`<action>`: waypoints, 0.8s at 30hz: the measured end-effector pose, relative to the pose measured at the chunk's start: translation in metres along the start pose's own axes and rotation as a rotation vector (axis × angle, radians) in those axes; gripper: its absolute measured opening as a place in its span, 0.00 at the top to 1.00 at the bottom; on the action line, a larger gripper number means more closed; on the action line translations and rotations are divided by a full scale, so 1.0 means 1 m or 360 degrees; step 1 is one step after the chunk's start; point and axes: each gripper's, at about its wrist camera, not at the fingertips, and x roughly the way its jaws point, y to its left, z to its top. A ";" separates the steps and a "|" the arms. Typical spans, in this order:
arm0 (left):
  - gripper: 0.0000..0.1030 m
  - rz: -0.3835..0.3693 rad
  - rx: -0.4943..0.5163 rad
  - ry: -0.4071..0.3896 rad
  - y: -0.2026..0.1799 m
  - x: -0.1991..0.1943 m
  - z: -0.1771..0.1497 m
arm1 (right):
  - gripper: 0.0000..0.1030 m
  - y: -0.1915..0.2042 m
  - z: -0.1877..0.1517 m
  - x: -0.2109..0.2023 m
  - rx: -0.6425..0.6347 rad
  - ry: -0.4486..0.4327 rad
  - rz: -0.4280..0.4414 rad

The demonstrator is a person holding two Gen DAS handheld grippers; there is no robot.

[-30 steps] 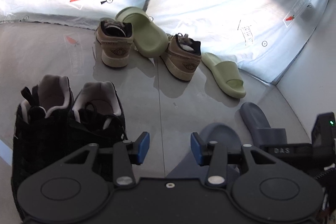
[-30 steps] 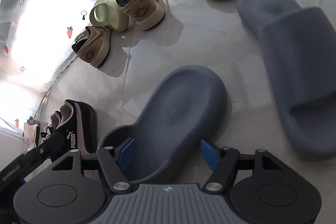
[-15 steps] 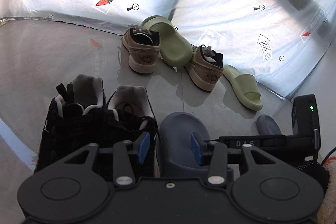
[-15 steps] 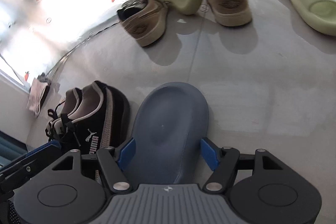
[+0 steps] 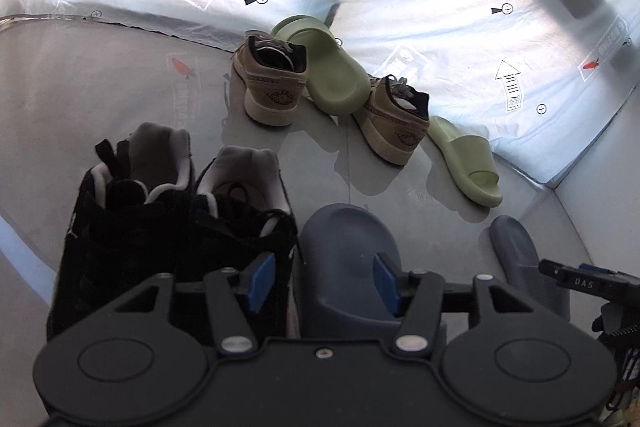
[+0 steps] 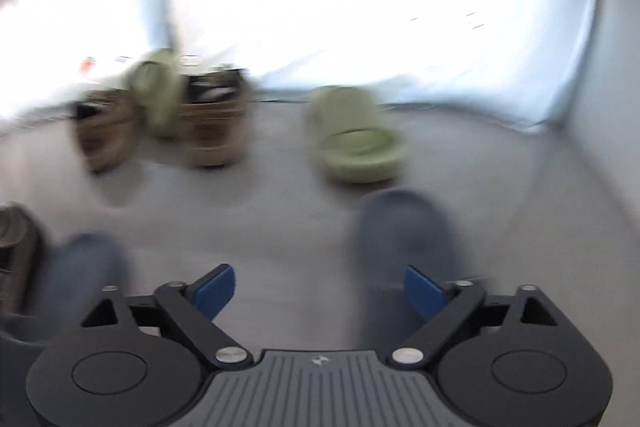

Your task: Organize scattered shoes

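Observation:
A blue-grey slide (image 5: 348, 251) lies flat beside a pair of black sneakers (image 5: 132, 227). My left gripper (image 5: 323, 283) hovers over the gap between them, its jaws opening, with nothing pressed by the pads. The second blue-grey slide (image 5: 516, 251) lies to the right, near my right gripper (image 5: 584, 283). The right wrist view is blurred by motion. In it my right gripper (image 6: 318, 291) has its jaws opening wide over bare floor. One blue slide (image 6: 404, 247) lies ahead right and the other blue slide (image 6: 80, 267) ahead left.
Two tan sneakers (image 5: 274, 83) (image 5: 396, 123) and two green slides (image 5: 332, 71) (image 5: 468, 163) lie scattered at the back, near the white sheet wall (image 5: 440, 7). One green slide leans on a tan sneaker. The floor is grey (image 5: 100, 87).
My right gripper carried the blue slide left, set it beside the black sneakers, let go and swung away to the right. My left gripper's jaws widened.

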 end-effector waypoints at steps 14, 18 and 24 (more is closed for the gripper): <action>0.46 0.0000 -0.0002 0.0002 0.003 0.002 0.002 | 0.06 -0.032 -0.025 0.022 0.0195 0.0238 0.0349; 0.46 -0.0008 0.0022 0.0021 -0.001 0.004 0.000 | 0.06 -0.002 -0.028 0.009 0.0095 0.0270 0.0443; 0.46 -0.0018 0.0036 0.0023 -0.002 0.003 -0.001 | 0.05 0.053 -0.028 -0.005 -0.0011 0.0328 0.0542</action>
